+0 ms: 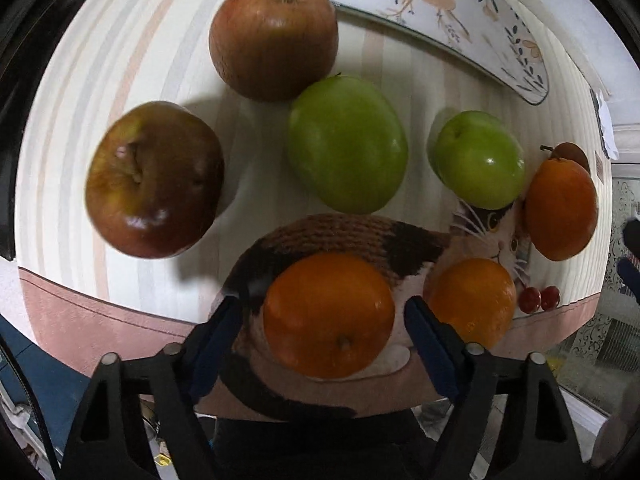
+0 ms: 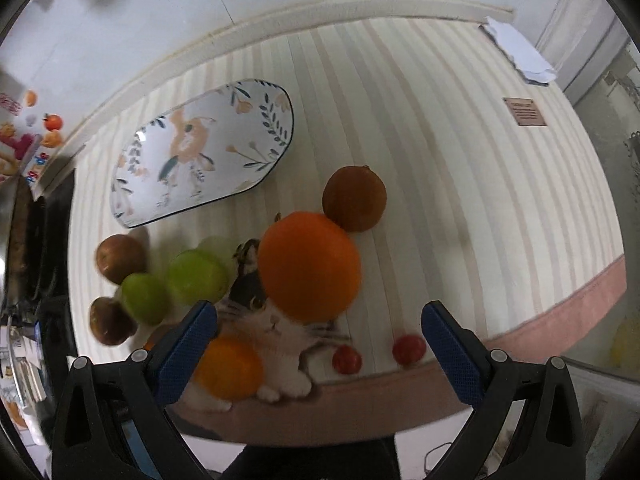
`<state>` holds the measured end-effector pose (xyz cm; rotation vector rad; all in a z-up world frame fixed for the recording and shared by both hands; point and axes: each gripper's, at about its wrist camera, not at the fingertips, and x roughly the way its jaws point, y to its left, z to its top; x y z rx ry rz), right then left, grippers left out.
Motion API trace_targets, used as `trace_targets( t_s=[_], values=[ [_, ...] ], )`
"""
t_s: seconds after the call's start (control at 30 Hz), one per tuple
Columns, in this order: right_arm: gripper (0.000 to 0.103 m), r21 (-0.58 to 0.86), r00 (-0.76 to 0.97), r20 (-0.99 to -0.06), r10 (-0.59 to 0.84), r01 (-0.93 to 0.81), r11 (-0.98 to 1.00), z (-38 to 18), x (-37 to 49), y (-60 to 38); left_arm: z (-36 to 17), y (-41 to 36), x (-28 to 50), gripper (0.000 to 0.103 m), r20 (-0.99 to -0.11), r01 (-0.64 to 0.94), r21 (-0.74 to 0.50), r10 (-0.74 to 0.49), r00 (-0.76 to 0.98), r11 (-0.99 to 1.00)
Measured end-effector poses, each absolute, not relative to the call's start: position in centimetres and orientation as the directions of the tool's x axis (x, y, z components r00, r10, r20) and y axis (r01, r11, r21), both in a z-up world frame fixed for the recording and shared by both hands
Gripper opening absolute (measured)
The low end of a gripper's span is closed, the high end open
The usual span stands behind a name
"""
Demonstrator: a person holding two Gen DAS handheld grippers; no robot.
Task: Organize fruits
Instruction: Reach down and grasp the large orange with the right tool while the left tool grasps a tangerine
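Both grippers — left (image 1: 325, 314), right (image 2: 319, 322) — fingers spread wide.

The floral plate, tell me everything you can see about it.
The floral plate is a long oval dish, white and glossy like glazed ceramic, with a thin dark rim and painted orange flowers and blue-green leaves. It lies flat and empty on the striped tablecloth, beyond the fruit. Nothing touches it.

plate (image 1: 440, 8): top cropped | green apples (image 2: 192, 276): blurred
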<state>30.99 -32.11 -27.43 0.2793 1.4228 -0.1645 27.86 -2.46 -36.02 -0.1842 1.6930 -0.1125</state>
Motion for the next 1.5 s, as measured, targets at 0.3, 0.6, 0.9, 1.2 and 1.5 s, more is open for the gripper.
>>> trace_targets(
  t_s=[0.3,0.6,0.9,1.2,1.5],
  values=[
    [0.093,0.098,0.006,-0.995,0.098,0.121,0.988,-33.5,35.9,-31.6,-37.5,-3.9,27.5,0.077,-0.979,-0.073,-0.149,-0.157,-0.13,0.986],
    [0.079,0.095,-0.091,-0.991,0.095,0.004,0.995,-33.6,35.7,-30.1,-37.2,-7.1,27.2,0.077,-0.989,-0.033,-0.09,-0.093,-0.111,0.995],
    [0.08,0.124,-0.108,-0.986,0.125,0.016,0.992,-33.3,35.0,-31.0,-36.9,-9.2,28.3,0.063,-0.991,-0.036,-0.087,-0.09,-0.096,0.996],
    [0.085,0.144,-0.184,-0.972,0.143,0.009,0.99,-34.8,36.6,-31.8,-36.6,-11.2,27.4,0.062,-0.994,-0.047,-0.071,-0.075,-0.078,0.996],
    [0.085,0.107,-0.133,-0.986,0.097,-0.068,0.992,-34.6,37.4,-30.9,-36.1,-10.5,26.1,0.062,-0.997,-0.053,-0.053,-0.056,-0.061,0.997]
  ],
)
